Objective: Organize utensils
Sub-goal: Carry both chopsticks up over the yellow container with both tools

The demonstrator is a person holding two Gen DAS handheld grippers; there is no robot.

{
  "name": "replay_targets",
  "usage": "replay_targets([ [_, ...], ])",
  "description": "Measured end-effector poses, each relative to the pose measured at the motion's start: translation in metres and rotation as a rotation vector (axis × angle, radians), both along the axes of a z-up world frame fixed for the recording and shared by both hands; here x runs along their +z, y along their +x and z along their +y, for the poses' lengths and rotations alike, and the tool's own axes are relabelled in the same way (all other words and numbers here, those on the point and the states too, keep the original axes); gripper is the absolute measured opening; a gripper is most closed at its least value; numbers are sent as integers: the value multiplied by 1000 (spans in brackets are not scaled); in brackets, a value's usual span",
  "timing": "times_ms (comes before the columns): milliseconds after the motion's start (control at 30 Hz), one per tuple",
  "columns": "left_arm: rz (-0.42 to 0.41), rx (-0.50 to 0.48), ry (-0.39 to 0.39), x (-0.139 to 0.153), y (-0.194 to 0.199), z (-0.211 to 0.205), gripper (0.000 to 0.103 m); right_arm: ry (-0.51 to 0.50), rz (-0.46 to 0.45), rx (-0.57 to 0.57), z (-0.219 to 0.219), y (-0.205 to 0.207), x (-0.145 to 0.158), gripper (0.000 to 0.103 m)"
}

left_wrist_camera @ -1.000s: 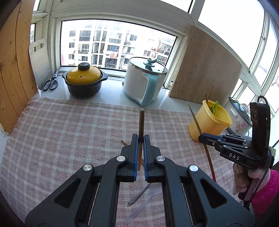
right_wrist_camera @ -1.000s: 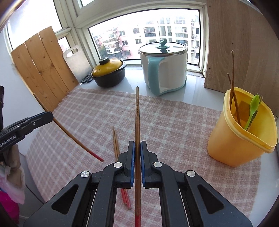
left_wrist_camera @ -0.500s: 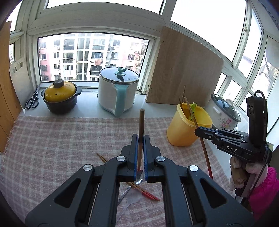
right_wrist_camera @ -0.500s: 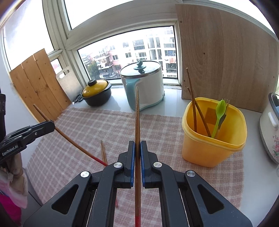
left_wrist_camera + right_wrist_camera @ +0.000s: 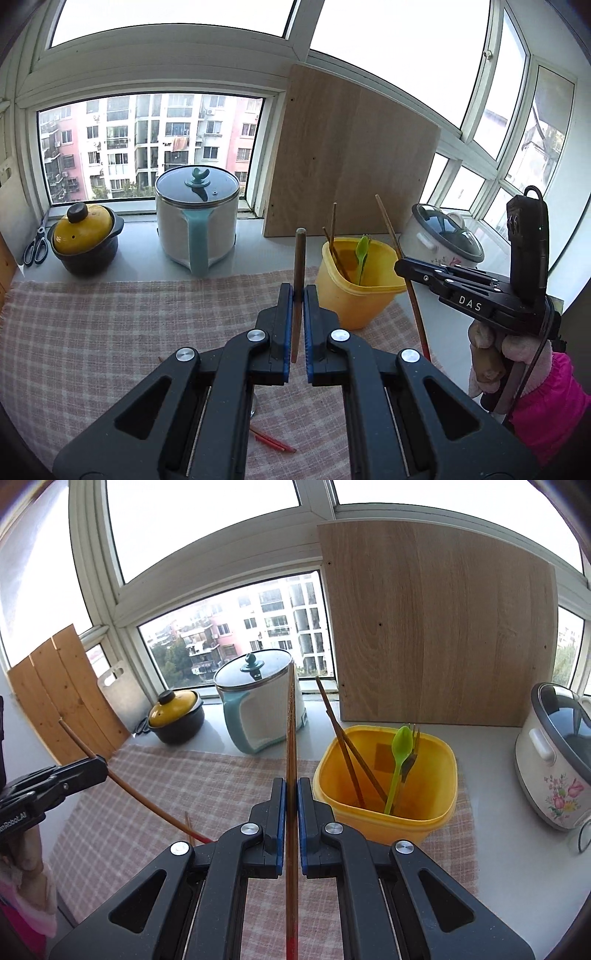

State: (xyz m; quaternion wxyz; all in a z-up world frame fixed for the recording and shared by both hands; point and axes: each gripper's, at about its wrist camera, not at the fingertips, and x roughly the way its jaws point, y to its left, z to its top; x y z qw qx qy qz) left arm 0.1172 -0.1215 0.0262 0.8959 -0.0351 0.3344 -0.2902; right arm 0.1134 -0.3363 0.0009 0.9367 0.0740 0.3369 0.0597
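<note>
My left gripper [image 5: 298, 293] is shut on a brown chopstick [image 5: 300, 254] that points up and forward. A second long chopstick [image 5: 291, 720] is clamped in my right gripper [image 5: 291, 788], which is also shut. Just right of both jaws stands the yellow tub [image 5: 354, 295] [image 5: 384, 821], holding two chopsticks [image 5: 345, 738], a green spoon [image 5: 400, 746] and a fork [image 5: 414, 738]. The right gripper [image 5: 406, 266] hovers at the tub's right rim. The left gripper [image 5: 98, 767] shows at the left edge. Loose red-tipped chopsticks [image 5: 273, 441] [image 5: 189, 821] lie on the checked cloth [image 5: 110, 325].
On the windowsill stand a yellow-lidded black pot [image 5: 85, 238], a white and teal pot [image 5: 197, 221] and scissors [image 5: 35, 247]. A wooden board [image 5: 436, 627] leans behind the tub. A flowered rice cooker [image 5: 554, 760] sits to its right. A gloved hand [image 5: 491, 354] holds the right gripper.
Both grippers have swung right and risen with their chopsticks. The yellow tub has come closer and nearer the middle of both views. Neither grip has changed.
</note>
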Motion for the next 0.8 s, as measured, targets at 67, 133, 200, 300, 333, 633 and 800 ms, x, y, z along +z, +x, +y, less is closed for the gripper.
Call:
replay_targets([
  [67,-5,-12,-5,4,3,-8,3,2,-8,-15,-8,2,4,5],
  [133,-7,-25,-13,8,5,-16,3,1,-17,-29,-16,4,8,5],
  [200,-12,-39,-18,13,9,-23,3,-2,-26,-43,-23,6,12,5],
  [300,-23,-59,-30,21,15,-35,3,-2,-40,-60,-34,10,18,5],
  [333,-27,-66,-33,25,17,-39,3,-2,-44,-67,-38,12,20,5],
  [633,-92,-101,-46,55,29,-67,3,13,-90,-101,-64,28,30,5],
  [800,-99,-107,-48,56,42,-87,3,17,-101,-111,-75,43,27,5],
])
